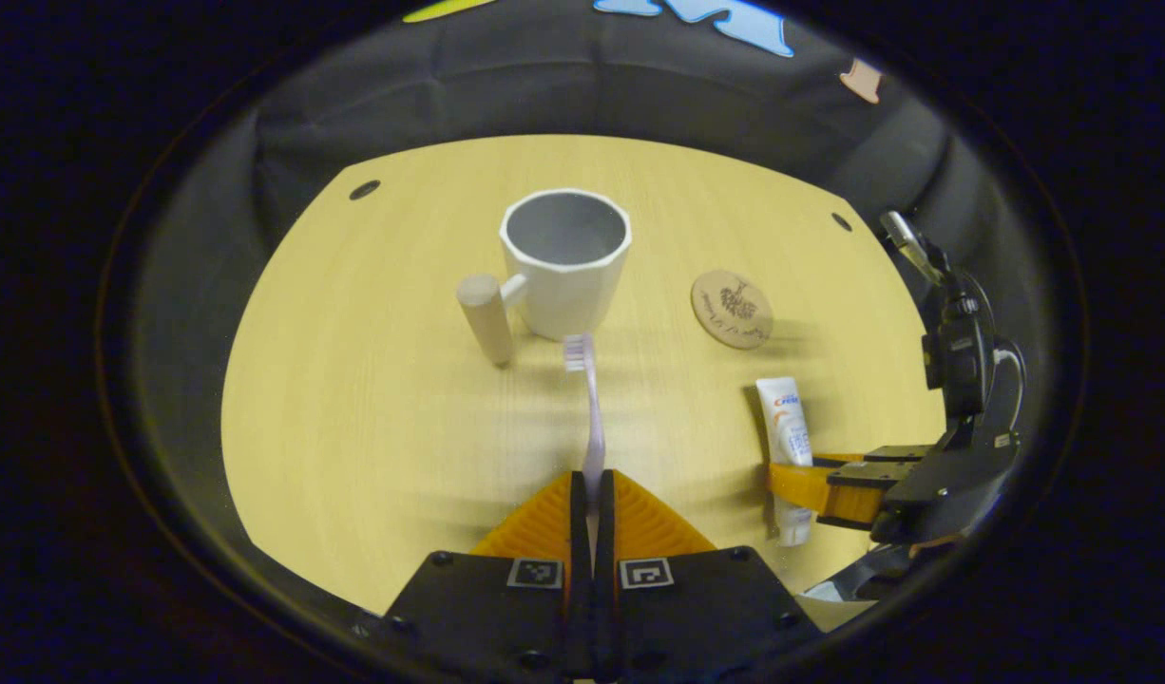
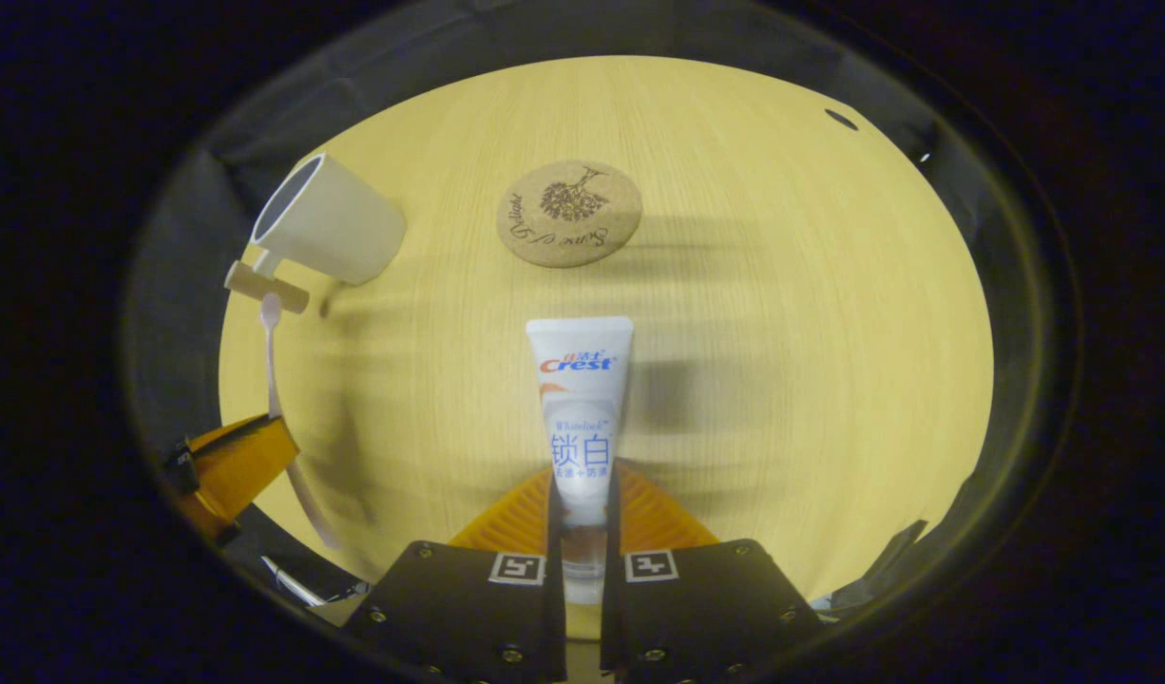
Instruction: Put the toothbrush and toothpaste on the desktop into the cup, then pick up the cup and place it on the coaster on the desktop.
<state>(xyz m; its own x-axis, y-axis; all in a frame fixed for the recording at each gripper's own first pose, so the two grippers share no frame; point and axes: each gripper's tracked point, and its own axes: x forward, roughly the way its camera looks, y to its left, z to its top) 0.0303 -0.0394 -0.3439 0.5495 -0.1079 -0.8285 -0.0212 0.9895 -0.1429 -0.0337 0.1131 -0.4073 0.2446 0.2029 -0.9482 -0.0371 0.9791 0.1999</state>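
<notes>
Left gripper (image 1: pixel 592 494) jaws pinch a pale toothbrush (image 1: pixel 590 418), its long axis running to 12 o'clock, bristles toward the white faceted cup (image 1: pixel 565 261). Right gripper (image 2: pixel 582 503) jaws clamp a white toothpaste (image 2: pixel 581 408) tube, flat end pointing at 12 o'clock toward the cork coaster (image 2: pixel 568 213) on the worktop (image 2: pixel 782 332).

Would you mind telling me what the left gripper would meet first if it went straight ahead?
Probably the cup: the toothbrush held by the left gripper points at its base, though depth is unclear.
</notes>
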